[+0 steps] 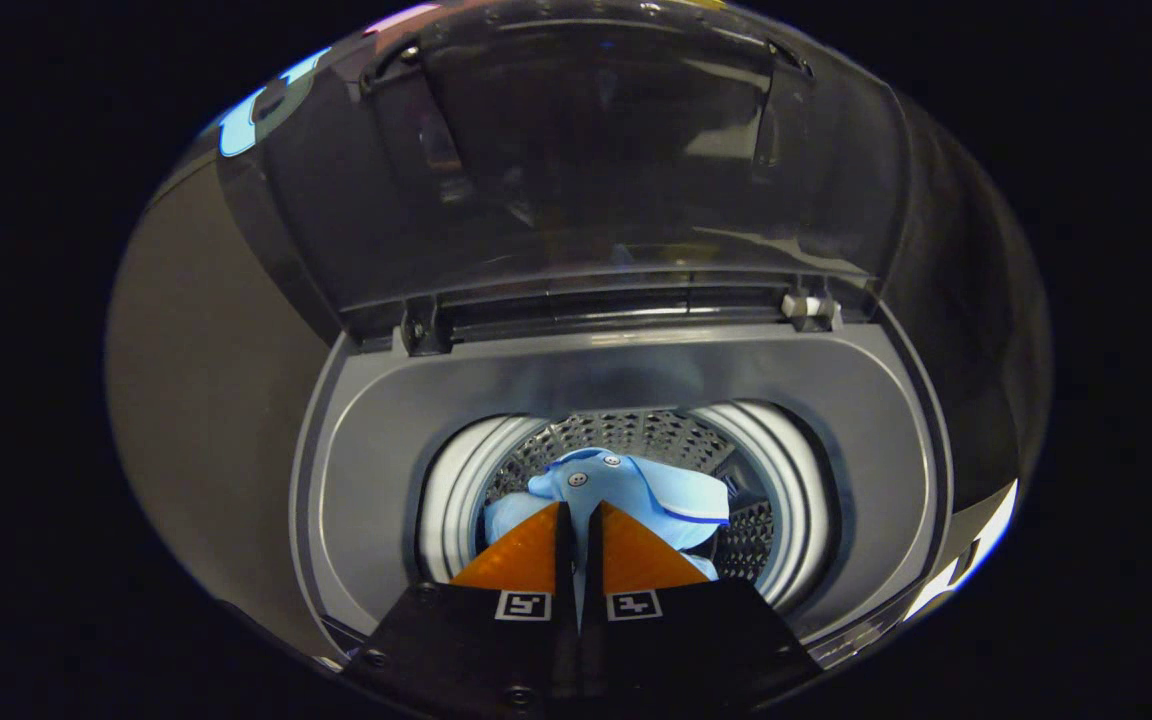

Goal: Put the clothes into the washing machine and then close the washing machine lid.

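Both fingers of the hand-held gripper (576,508) pinch clothes (636,490).

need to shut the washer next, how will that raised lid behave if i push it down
The lid stands upright on hinges at the back, so it will probably swing down rather than slide. It looks stiff and glossy, so the gripper might slip on it. The jaws are nearly closed over the blue shirt in the drum.

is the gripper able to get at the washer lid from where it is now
Probably yes. The lid stands open, upright beyond the drum. The gripper is over the drum opening, fingers near closed on the light blue garment, so it must release first.
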`<act>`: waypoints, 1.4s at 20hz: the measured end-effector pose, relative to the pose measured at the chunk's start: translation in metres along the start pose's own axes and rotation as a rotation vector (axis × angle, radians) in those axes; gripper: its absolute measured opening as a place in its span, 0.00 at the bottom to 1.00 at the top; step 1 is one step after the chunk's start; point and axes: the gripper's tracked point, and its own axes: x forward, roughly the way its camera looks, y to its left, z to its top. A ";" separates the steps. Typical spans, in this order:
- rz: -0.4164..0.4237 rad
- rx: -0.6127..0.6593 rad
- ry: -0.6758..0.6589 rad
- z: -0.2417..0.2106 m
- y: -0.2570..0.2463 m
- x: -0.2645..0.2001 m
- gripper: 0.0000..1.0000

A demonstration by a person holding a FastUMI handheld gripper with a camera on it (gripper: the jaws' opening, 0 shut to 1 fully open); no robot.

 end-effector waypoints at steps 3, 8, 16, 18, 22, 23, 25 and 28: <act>-0.001 0.008 0.041 -0.012 -0.002 0.013 0.05; -0.008 0.004 0.095 -0.022 -0.006 0.027 0.06; -0.012 0.024 0.159 -0.037 -0.008 0.038 0.05; -0.069 0.026 0.206 -0.046 -0.021 0.040 0.07; -0.049 0.028 0.203 -0.048 -0.018 0.037 0.99; -0.052 0.024 0.198 -0.047 -0.021 0.036 1.00; -0.050 0.026 0.190 -0.045 -0.021 0.034 0.99; -0.047 0.036 0.178 -0.041 -0.022 0.029 0.98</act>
